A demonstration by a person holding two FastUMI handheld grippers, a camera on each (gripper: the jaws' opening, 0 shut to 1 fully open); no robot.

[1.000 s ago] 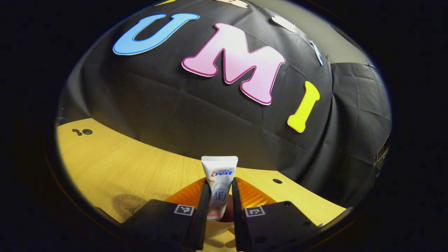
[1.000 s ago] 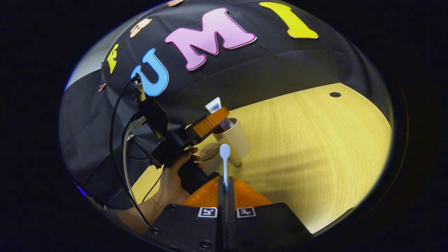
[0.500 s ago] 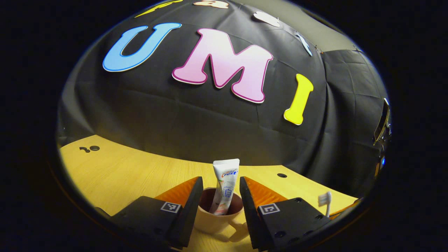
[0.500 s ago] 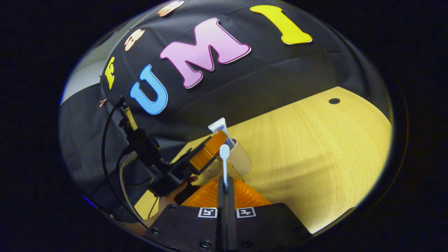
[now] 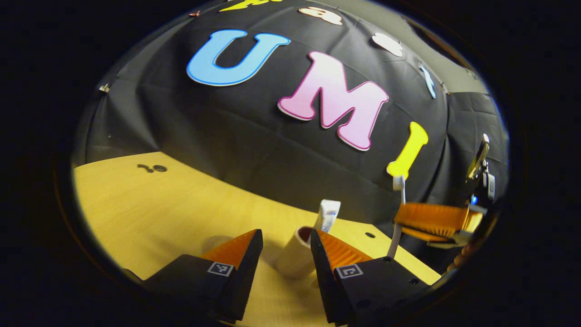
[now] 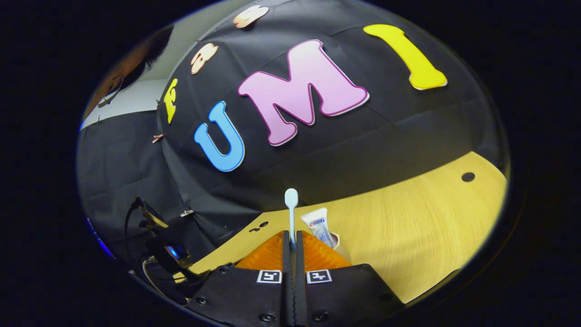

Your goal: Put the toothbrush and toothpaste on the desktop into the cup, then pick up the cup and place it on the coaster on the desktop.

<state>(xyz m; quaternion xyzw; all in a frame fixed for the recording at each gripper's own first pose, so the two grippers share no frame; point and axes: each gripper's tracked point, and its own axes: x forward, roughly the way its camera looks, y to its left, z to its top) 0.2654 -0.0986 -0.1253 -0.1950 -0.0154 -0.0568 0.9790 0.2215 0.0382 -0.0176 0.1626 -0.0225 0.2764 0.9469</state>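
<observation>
Wooden desktop, toothpaste upright in cup, left claw spread, right claw clamping upright toothbrush

The desktop looks like pale wood with fine straight grain and a soft sheen. The cup at 6 o'clock in the left gripper view appears smooth and matt, its material unclear. The toothpaste is a glossy plastic tube; the toothbrush is smooth plastic. The booth wall is creased, matt cloth

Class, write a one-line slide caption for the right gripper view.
Right gripper holds toothbrush upright near cup containing toothpaste.
</observation>
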